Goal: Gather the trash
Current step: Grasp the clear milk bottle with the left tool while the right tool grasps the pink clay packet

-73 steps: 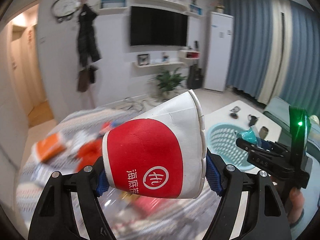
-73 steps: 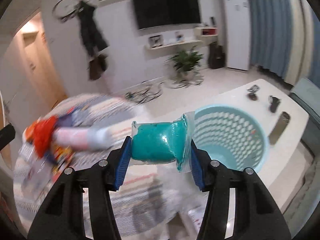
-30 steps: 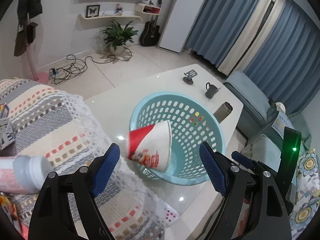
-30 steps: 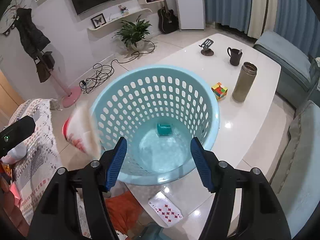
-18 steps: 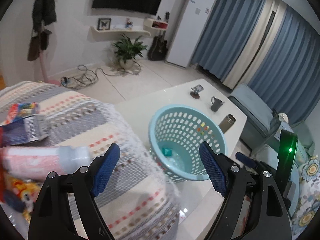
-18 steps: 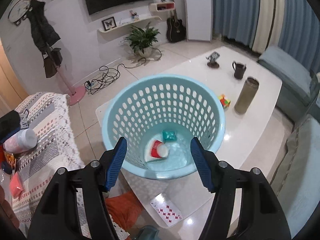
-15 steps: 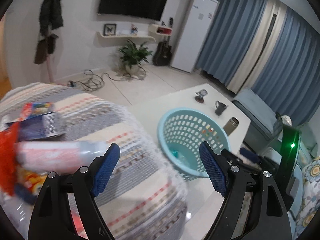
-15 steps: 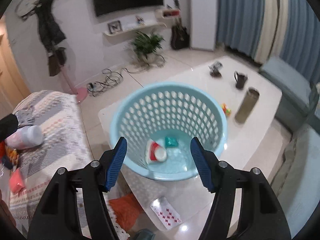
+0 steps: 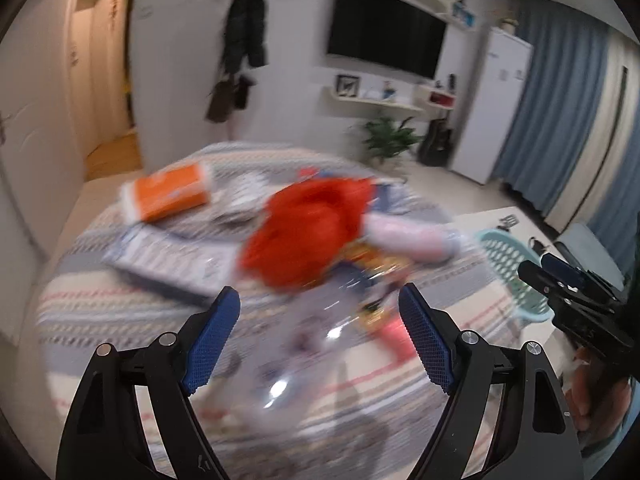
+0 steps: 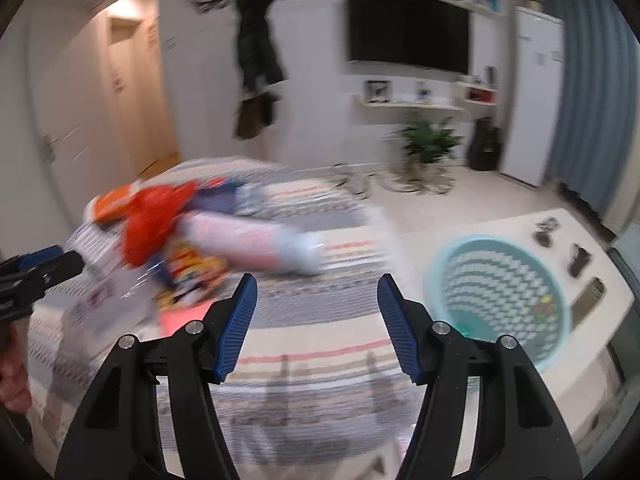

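Both pairs of jaws empty, over the striped cloth.

My left gripper [image 9: 320, 332] gapes wide; my right gripper [image 10: 316, 320], just narrowing, grips nothing. Ahead, blurred trash [image 9: 308, 232] heaps on the cloth [image 10: 320, 352]; blue basket [image 10: 500, 296] stands right.

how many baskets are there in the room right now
1: a light blue basket on the white table, right of the striped cloth that holds the trash pile. Another could be hidden outside these blurred views.
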